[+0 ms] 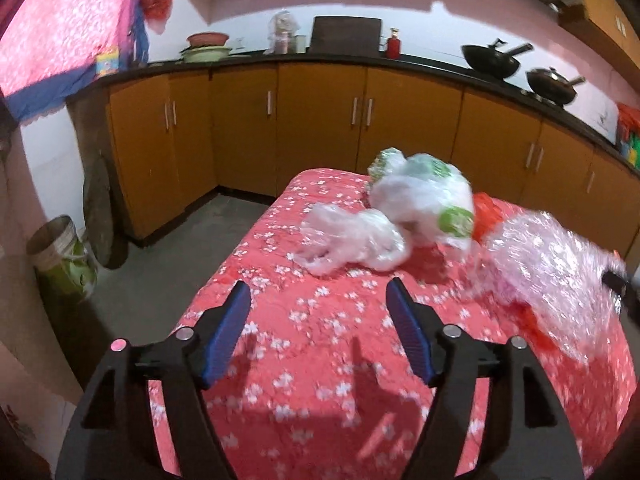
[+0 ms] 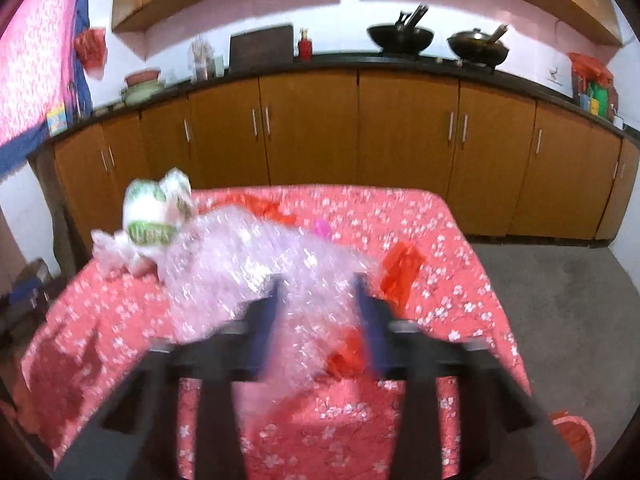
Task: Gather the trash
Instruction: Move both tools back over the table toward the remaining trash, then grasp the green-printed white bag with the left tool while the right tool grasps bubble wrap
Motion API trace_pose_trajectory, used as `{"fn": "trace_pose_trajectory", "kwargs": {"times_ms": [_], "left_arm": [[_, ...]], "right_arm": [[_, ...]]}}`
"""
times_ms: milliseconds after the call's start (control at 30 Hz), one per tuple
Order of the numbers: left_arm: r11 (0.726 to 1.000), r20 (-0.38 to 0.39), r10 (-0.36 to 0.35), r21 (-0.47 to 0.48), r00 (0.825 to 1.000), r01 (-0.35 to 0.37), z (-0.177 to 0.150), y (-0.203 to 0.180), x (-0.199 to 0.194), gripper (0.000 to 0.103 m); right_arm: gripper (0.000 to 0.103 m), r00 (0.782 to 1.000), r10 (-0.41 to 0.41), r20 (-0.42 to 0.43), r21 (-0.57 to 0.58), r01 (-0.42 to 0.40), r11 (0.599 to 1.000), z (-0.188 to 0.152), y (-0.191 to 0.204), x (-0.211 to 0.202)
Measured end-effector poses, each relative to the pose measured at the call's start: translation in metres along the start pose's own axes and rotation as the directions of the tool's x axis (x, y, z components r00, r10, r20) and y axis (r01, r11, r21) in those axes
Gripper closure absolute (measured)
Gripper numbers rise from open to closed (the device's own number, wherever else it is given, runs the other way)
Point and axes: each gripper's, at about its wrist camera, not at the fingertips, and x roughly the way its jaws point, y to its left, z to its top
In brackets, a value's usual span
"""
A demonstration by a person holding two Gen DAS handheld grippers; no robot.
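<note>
The left hand-held gripper (image 1: 318, 300) stands released, nothing between its fingers, low in the frame over the flowered counter (image 1: 320, 360); crumpled plastic bags (image 1: 352, 240) lie just beyond. The right hand-held gripper (image 2: 316, 292) is clenched on the bubble wrap (image 2: 256, 264) at centre frame.

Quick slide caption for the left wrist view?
Open left gripper over floral cloth, facing crumpled plastic bags.

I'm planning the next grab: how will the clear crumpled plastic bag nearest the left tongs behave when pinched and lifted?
The clear crumpled bag looks thin and wrinkled, so probably floppy: it should sag and trail from the left tongs. It likely weighs very little. Its glossy film may slip from a shallow pinch, so bite a bunched fold.
</note>
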Motion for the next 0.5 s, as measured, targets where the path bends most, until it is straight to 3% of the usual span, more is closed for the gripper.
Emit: {"fn": "trace_pose_trajectory", "kwargs": {"times_ms": [200,500], "left_arm": [[1.000,0.005,0.018,0.003,1.000,-0.018,0.015,-0.003,0.016,0.028],[0.997,0.077,-0.079,0.022,0.994,0.078,0.046,-0.045,0.008,0.018]], "right_arm": [[0.099,0.999,-0.003,0.036,-0.008,0.004,1.000,-0.004,0.002,-0.008],[0.099,0.999,-0.005,0.034,0.030,0.004,1.000,-0.006,-0.006,-0.008]]}}
